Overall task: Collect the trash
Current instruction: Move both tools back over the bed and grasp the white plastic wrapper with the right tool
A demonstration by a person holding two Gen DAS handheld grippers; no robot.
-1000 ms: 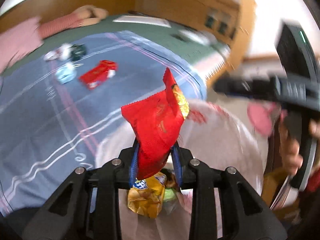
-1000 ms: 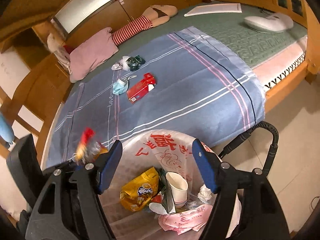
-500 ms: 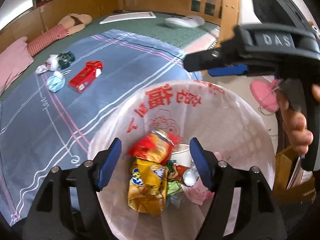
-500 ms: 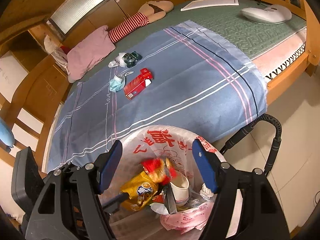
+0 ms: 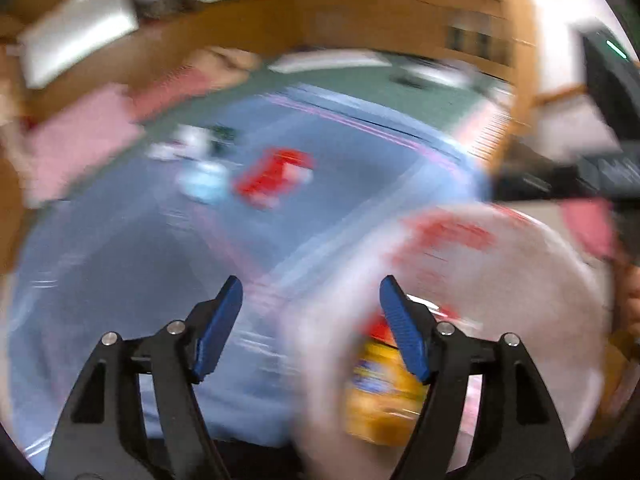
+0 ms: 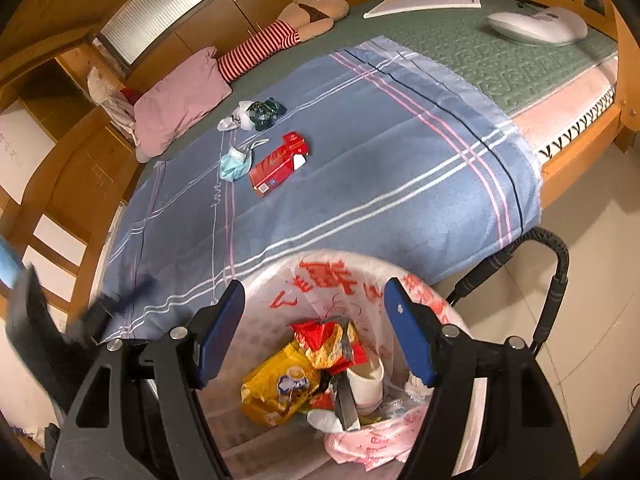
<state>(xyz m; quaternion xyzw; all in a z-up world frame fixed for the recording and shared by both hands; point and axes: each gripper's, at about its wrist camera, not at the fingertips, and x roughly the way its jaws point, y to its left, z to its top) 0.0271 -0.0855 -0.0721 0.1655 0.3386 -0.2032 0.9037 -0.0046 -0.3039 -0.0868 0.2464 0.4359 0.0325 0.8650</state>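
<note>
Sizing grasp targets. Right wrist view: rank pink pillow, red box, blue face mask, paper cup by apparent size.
1. pink pillow
2. red box
3. paper cup and blue face mask look alike; the cup, in the bin, sits nearer the camera, so unranked.

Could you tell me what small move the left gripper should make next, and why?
Probably carry the left gripper, open and empty, toward the red carton on the blue blanket. The red snack wrapper already lies in the lined bin, while the carton and blue face mask remain uncollected.
</note>
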